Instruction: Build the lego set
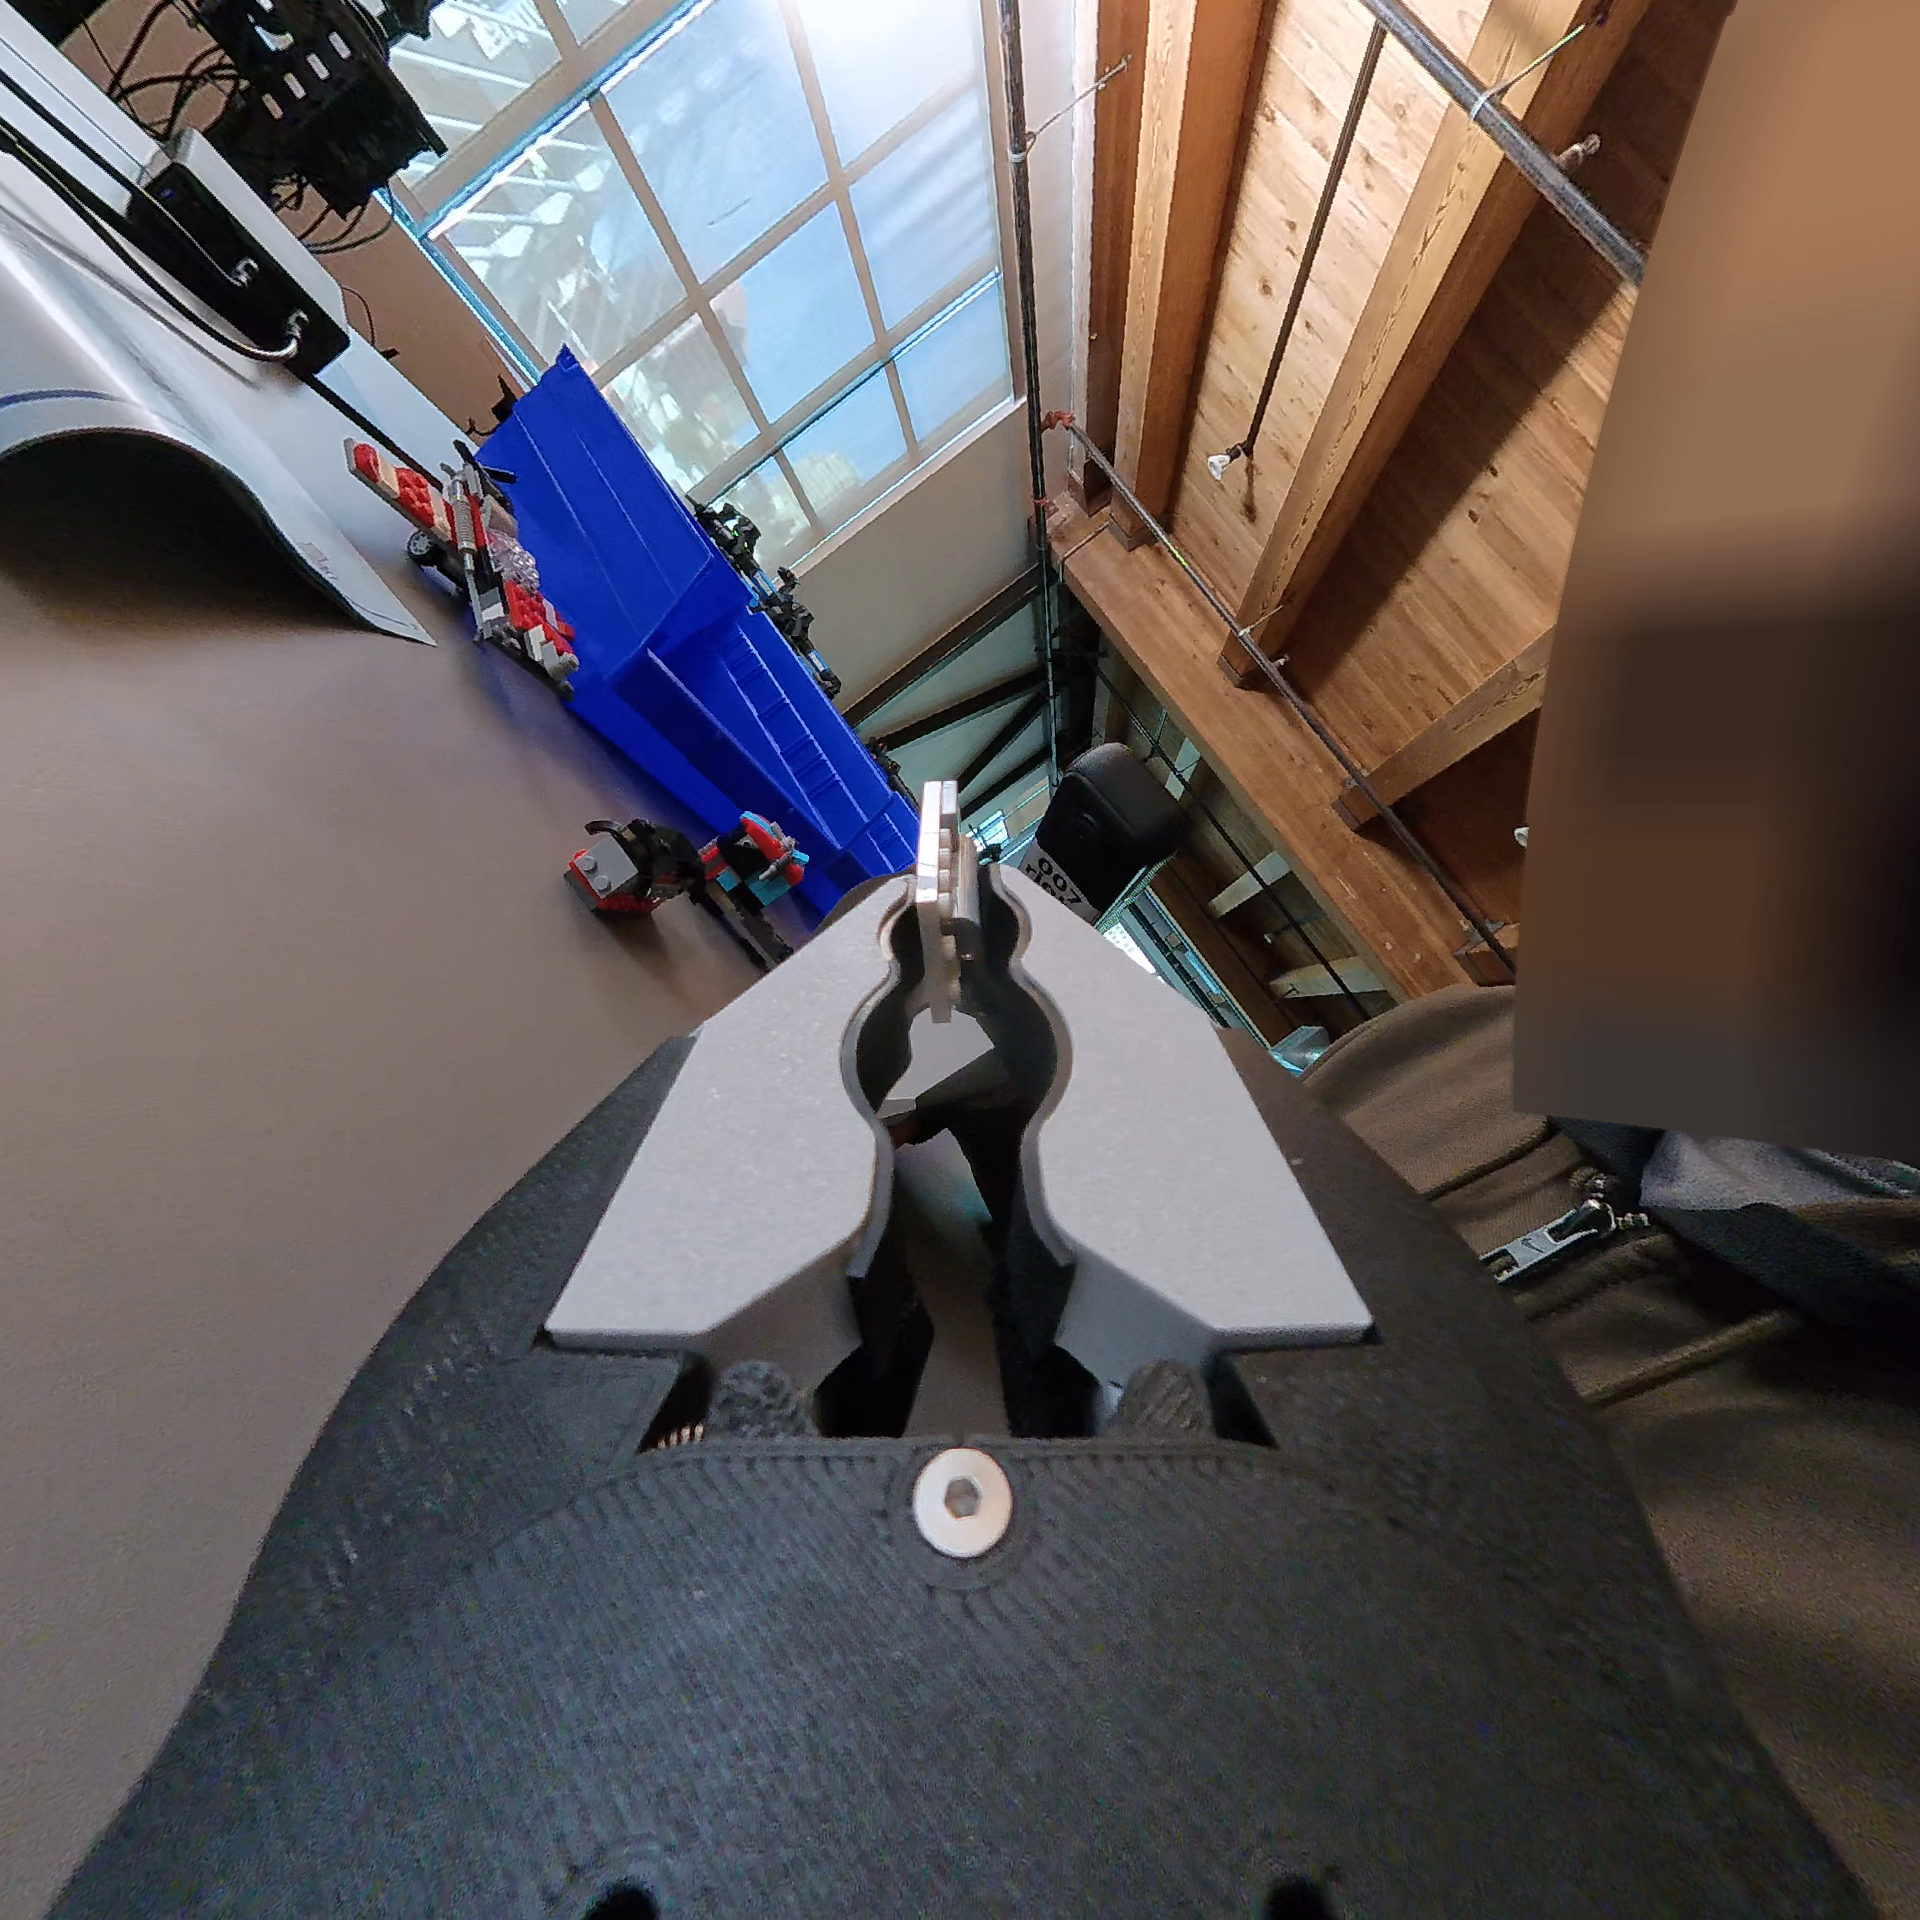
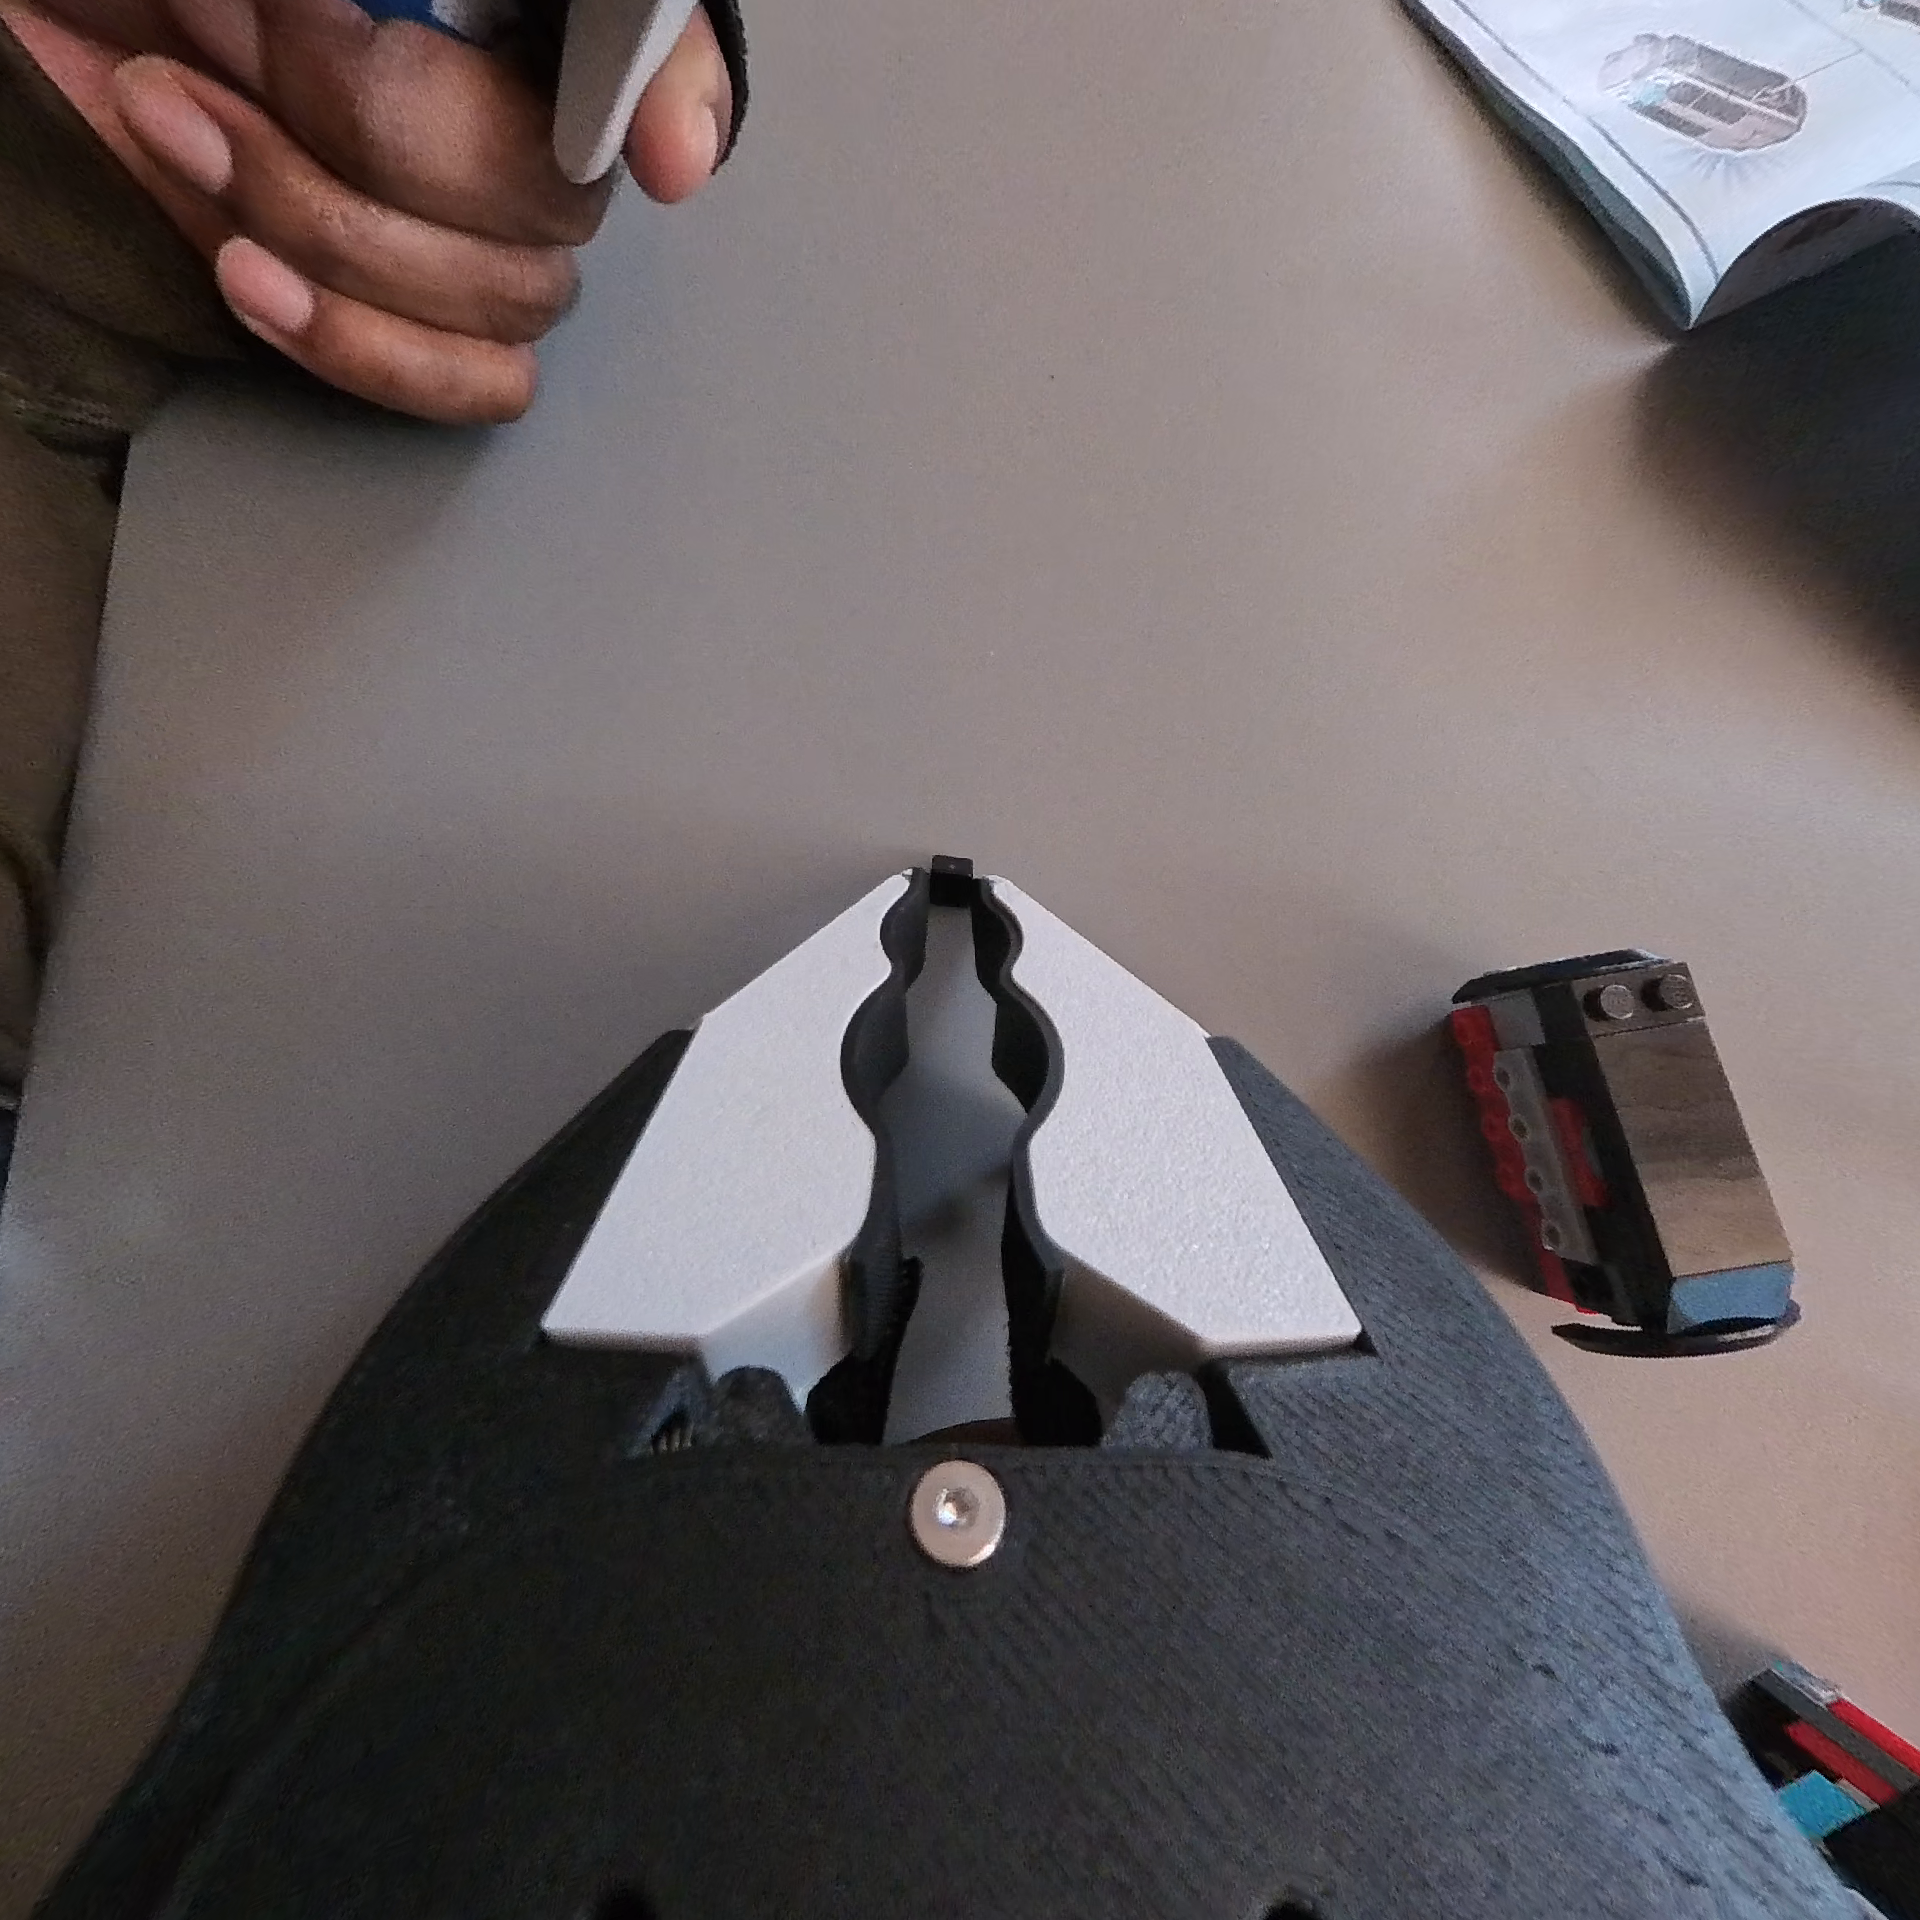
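Right now my left hand-held gripper (image 1: 948, 914) is closed on a light grey studded plate assembly (image 1: 943, 883), held on edge with its long axis running straight out along the fingers, studs facing right. It is lifted off the surface (image 1: 260, 935) and tipped up toward the window (image 1: 727, 260). My right hand-held gripper (image 2: 951, 878) pinches a tiny black brick piece (image 2: 953, 871) at its very tips, low over the surface. The right view shows what the left cannot: a hand (image 2: 364, 218) up at the far left, and a dark partial brick model (image 2: 1621, 1153) lying just to the right. From the left view alone I see small red-and-black builds (image 1: 675, 873) beside blue bins (image 1: 665, 582).
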`<state>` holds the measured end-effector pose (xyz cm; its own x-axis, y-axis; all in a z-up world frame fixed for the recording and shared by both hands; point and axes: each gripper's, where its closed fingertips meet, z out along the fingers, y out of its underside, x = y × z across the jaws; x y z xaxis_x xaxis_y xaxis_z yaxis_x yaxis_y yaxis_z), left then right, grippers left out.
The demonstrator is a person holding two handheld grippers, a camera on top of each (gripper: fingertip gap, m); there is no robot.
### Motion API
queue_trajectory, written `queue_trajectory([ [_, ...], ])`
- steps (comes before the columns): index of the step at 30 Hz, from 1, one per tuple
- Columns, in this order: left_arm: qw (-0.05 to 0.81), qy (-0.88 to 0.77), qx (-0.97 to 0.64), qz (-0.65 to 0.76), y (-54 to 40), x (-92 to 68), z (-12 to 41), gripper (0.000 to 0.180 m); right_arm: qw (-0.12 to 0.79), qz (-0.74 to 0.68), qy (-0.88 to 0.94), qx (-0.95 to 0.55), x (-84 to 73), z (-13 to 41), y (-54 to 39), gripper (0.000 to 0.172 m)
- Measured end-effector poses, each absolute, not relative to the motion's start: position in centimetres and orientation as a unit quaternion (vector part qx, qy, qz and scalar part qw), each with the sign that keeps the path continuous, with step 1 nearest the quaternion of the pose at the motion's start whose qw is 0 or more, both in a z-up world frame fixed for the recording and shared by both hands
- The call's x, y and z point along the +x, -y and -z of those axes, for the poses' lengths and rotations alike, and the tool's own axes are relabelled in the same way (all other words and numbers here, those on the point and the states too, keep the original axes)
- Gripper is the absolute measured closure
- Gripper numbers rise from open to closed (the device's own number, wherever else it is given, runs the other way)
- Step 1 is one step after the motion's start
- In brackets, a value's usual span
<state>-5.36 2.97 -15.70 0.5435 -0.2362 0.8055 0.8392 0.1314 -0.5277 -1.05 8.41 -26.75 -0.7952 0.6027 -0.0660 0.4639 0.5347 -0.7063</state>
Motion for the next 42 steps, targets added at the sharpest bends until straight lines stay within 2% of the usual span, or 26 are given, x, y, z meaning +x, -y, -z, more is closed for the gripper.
queue_trajectory([
  [20, 0.697, 0.286, -0.534, 0.384, -3.0, -5.5, 15.8, 0.171, 0.076, -0.385, 0.866, -0.310, -1.0, 26.7, -8.5, 0.161],
  [26, 0.696, 0.287, -0.535, 0.382, -3.0, -5.5, 15.8, 0.171, 0.081, -0.400, 0.859, -0.309, -1.1, 26.2, -8.5, 0.155],
  [31, 0.695, 0.290, -0.539, 0.377, -3.1, -5.6, 15.9, 0.171, 0.077, -0.457, 0.833, -0.301, -0.2, 23.4, -8.2, 0.149],
  [36, 0.698, 0.288, -0.542, 0.369, -3.2, -5.7, 15.9, 0.171, 0.141, -0.497, 0.798, -0.310, 1.0, 17.7, -13.1, 0.143],
  [42, 0.715, 0.270, -0.574, 0.293, -3.5, -6.7, 15.8, 0.171, 0.373, -0.390, 0.710, -0.453, -0.1, 14.3, -29.2, 0.138],
])
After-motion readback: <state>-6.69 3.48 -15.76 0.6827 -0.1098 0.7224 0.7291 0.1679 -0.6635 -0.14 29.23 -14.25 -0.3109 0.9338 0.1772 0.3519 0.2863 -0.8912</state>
